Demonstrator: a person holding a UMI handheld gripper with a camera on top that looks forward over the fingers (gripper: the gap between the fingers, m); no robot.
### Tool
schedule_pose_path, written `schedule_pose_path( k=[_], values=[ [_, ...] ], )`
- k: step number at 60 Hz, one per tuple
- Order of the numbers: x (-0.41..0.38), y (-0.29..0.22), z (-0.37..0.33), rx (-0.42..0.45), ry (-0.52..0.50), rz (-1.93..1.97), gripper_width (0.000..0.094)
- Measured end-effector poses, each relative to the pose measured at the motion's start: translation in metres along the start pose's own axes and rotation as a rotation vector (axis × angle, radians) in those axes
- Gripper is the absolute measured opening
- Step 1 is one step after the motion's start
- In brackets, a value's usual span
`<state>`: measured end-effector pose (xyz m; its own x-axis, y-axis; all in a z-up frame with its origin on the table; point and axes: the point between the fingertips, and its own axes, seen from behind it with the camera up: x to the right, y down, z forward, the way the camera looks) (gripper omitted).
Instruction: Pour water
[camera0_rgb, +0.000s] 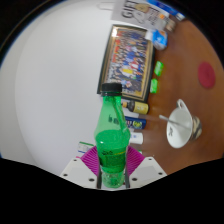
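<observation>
Magenta pads line the inner faces of the gripper (112, 172), whose two fingers are clenched on the lower body of a green plastic bottle (111, 140); both pads (92, 160) appear to press against its sides with no gap showing. The bottle stands upright between the fingers, its black cap (110, 90) on the neck. Whether its base rests on the white table (50, 90) or is lifted clear cannot be told.

Beyond and to the right, on a brown surface (190, 60), sits a white cup (182, 125), well apart from the bottle, with something thin leaning inside it. Behind the bottle lie a colourful box (132, 58) and several small bottles (140, 105) with yellow and green tops.

Judgement: the step in hand is carrying the gripped bottle toward the cup. With the cap apparently in place, no water can leave until it is removed. To do the step well, the grasp should stay firm but not crush the thin wall, the bottle should travel upright past the small bottles, and tilting should begin only once the mouth is above the cup's rim.
</observation>
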<state>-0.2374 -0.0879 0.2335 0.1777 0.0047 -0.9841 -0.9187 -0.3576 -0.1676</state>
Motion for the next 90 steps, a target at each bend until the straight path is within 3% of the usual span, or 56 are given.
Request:
schedule_pose_path(
  k=[8,19,33,43,59,68,78,83,90],
  values=[
    [-0.023,-0.062,-0.022,0.062,0.03,-0.38,0.0311],
    [-0.012,-0.155,-0.063,0.143,0.186,-0.946,0.0309],
    [0.078,-0.235,-0.084,0.116,0.402,-1.336,0.0311],
    [0.137,-0.247,-0.079,0.066,0.442,-1.323,0.0309],
    [0.186,-0.233,-0.066,-0.007,0.405,-1.252,0.0319],
    [0.183,-0.234,-0.066,0.023,0.382,-1.268,0.0329],
    [0.186,-0.23,-0.071,-0.008,0.409,-1.287,0.0553],
    [0.186,-0.23,-0.078,-0.031,0.448,-1.274,0.0865],
    [0.173,-0.228,-0.097,-0.054,0.503,-1.237,0.0858]
  ],
)
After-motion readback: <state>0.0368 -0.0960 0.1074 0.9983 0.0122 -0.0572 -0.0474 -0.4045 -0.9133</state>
